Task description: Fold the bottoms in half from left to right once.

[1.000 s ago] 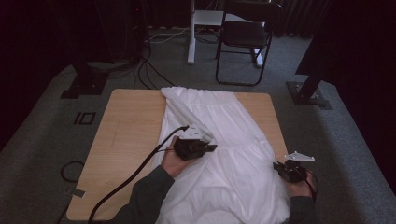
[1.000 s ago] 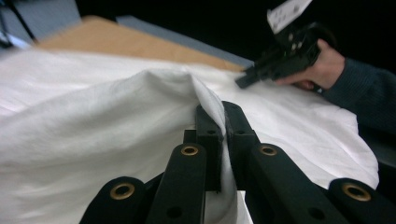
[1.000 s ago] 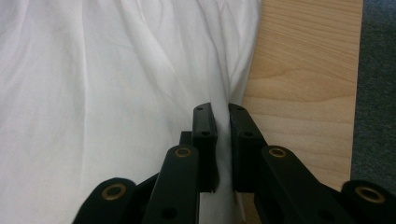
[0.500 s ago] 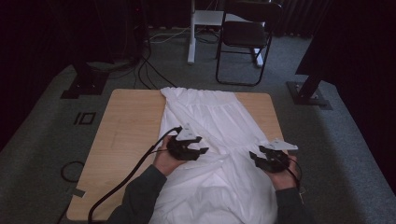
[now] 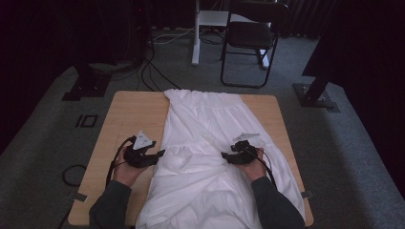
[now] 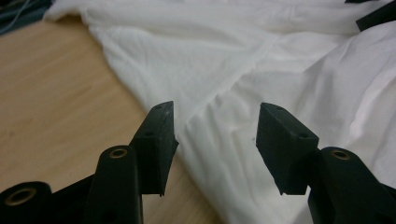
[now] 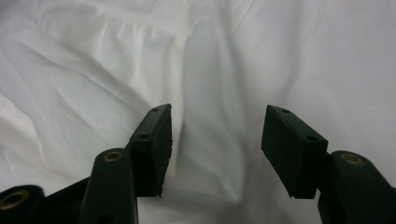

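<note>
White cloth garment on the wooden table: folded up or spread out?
Spread out: the white cloth garment lies lengthwise along the wooden table, rumpled, its near end over the table's edge.

Your white cotton-like garment [image 5: 210, 143] lies spread lengthwise down the middle of the light wooden table [image 5: 124, 124], its gathered, ruffled top edge at the far side and its wider lower part running off the near edge toward you. You have a gathered seam crossing it about midway, with soft folds and creases below. Its left edge lies on bare wood [image 6: 154, 116]; the fabric is rumpled [image 7: 93, 93].
</note>
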Available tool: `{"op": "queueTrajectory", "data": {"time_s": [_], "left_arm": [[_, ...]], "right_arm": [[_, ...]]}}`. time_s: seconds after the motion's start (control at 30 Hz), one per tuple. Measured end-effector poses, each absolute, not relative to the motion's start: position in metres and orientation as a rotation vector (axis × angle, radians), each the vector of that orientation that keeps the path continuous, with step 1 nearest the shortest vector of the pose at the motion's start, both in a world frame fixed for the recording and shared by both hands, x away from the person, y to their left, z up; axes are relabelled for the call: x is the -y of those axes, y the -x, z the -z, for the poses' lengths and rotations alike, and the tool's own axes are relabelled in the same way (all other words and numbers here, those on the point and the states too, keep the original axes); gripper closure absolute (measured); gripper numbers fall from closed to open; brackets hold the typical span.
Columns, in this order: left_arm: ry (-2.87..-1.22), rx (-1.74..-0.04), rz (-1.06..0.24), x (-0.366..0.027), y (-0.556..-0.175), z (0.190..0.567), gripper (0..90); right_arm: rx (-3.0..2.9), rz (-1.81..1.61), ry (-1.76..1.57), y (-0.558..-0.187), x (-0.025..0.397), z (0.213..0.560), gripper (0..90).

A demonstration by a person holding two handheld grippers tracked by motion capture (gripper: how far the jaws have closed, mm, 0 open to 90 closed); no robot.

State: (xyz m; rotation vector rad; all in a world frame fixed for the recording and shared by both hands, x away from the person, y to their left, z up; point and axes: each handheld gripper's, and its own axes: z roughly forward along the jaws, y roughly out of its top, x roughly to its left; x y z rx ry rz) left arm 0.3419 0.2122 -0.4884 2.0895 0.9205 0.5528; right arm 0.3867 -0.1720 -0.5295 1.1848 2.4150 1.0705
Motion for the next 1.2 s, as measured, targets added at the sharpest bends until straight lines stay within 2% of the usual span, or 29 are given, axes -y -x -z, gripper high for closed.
{"op": "queueTrajectory", "data": {"time_s": [0.03,0.1,0.13,0.23,0.33,0.43,0.53,0.63,0.67,0.77,0.8,0.87,0.9,0.93,1.07,1.13,1.17,1.2], "left_arm": [[-2.087,-0.93,-0.548,-0.214,-0.342,0.491,47.6],[-2.085,-0.941,-0.541,-0.216,-0.342,0.495,47.6],[-2.089,-0.939,-0.543,-0.216,-0.342,0.495,47.5],[-2.082,-0.937,-0.538,-0.213,-0.344,0.496,47.4],[-2.084,-0.931,-0.533,-0.209,-0.346,0.496,47.5],[-2.09,-0.921,-0.533,-0.204,-0.347,0.497,47.4],[-2.087,-0.918,-0.524,-0.199,-0.348,0.498,46.9],[-2.095,-0.912,-0.503,-0.19,-0.35,0.501,46.7],[-2.095,-0.912,-0.503,-0.19,-0.35,0.501,46.6],[-2.107,-0.876,-0.469,-0.172,-0.352,0.505,46.1],[-2.125,-0.855,-0.438,-0.157,-0.353,0.511,45.7],[-2.125,-0.855,-0.438,-0.157,-0.353,0.511,45.1],[-2.146,-0.82,-0.403,-0.137,-0.354,0.521,45.1],[-2.157,-0.811,-0.381,-0.129,-0.355,0.527,44.9],[-2.253,-0.792,-0.38,-0.104,-0.357,0.551,45.0],[-2.262,-0.784,-0.399,-0.101,-0.356,0.555,53.4],[-2.271,-0.803,-0.423,-0.102,-0.357,0.553,68.9],[-2.279,-0.835,-0.459,-0.104,-0.36,0.551,79.5]], "right_arm": [[-2.443,-1.054,-1.175,-0.387,0.168,0.532,53.7],[-2.492,-1.019,-1.123,-0.385,0.163,0.533,79.2],[-2.49,-0.982,-1.087,-0.384,0.161,0.532,87.6],[-2.411,-0.98,-1.025,-0.373,0.16,0.513,88.2],[-2.263,-1.088,-0.99,-0.36,0.174,0.477,88.3],[-2.095,-1.163,-0.993,-0.348,0.203,0.441,88.3],[-1.926,-1.117,-1.071,-0.343,0.245,0.424,88.2],[-1.905,-0.979,-1.201,-0.355,0.284,0.441,88.2],[-1.905,-0.979,-1.201,-0.355,0.284,0.441,88.2],[-1.978,-0.863,-1.312,-0.371,0.31,0.486,88.1],[-2.015,-0.829,-1.369,-0.374,0.317,0.511,88.0],[-2.024,-0.826,-1.392,-0.376,0.319,0.521,88.0],[-2.024,-0.826,-1.392,-0.376,0.319,0.521,87.9],[-2.042,-0.818,-1.428,-0.379,0.323,0.536,87.7],[-2.079,-0.795,-1.442,-0.381,0.322,0.547,87.2],[-2.105,-0.783,-1.444,-0.382,0.319,0.553,87.0],[-2.101,-0.785,-1.44,-0.382,0.318,0.554,87.1],[-2.098,-0.784,-1.442,-0.381,0.317,0.554,87.1]]}}
